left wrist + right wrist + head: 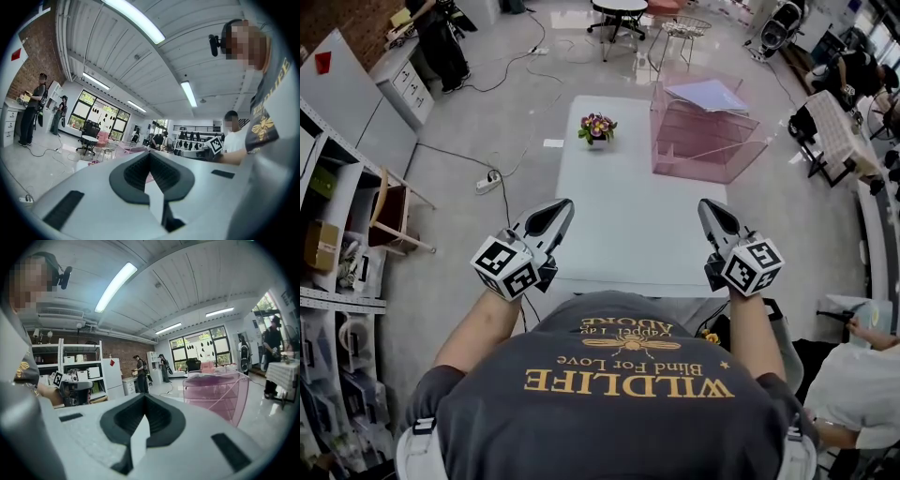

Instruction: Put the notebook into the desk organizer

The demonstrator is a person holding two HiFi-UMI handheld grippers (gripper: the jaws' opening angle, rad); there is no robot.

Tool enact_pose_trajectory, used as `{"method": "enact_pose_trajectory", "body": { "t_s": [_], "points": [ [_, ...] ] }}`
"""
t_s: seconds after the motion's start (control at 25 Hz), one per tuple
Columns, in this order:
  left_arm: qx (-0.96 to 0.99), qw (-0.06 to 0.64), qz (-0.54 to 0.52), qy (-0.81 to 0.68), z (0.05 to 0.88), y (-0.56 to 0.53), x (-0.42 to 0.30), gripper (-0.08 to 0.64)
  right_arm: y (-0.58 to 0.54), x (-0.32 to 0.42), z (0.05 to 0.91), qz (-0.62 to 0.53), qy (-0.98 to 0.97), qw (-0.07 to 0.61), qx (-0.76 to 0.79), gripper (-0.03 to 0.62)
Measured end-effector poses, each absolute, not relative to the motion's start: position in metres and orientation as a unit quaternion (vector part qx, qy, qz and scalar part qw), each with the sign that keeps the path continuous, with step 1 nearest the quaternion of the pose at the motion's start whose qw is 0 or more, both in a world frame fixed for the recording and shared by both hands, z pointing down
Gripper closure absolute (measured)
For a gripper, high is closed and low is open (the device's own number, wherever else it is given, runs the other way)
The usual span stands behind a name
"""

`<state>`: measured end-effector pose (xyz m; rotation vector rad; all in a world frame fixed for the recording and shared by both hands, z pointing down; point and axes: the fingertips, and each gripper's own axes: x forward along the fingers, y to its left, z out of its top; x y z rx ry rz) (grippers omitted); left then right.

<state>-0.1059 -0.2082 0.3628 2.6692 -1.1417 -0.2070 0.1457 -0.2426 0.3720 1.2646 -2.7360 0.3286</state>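
Left hand-held gripper point(565, 202) and right hand-held gripper point(704, 203), two in all, are pressed together and empty. Head view shows one flower pot point(597, 128) near the one organizer point(703, 148), a pot unseen in the right gripper view. One notebook point(710, 94) lies atop the organizer.

1. The left tool point(150, 154) has its jaws pressed together, with nothing between them.
2. Beyond its tips, a black office chair point(89, 136) stands before large windows point(101, 112).
3. Two people point(30, 112) stand at far left beside a brick wall point(28, 70).

at my 1 o'clock the pink see-through desk organizer point(705, 142) stands upright, a pale notebook point(710, 94) flat across its top.
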Motion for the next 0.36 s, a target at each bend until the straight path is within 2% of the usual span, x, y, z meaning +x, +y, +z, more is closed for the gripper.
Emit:
{"method": "enact_pose_trajectory", "body": {
  "t_s": [0.36],
  "points": [
    [0.913, 0.120, -0.070, -0.385, 0.3620, -0.2089, -0.1067, 0.558, -0.2393, 0.1481, 0.3728, 0.108, -0.898, 0.056, 0.423, 0.594]
  ]
}}
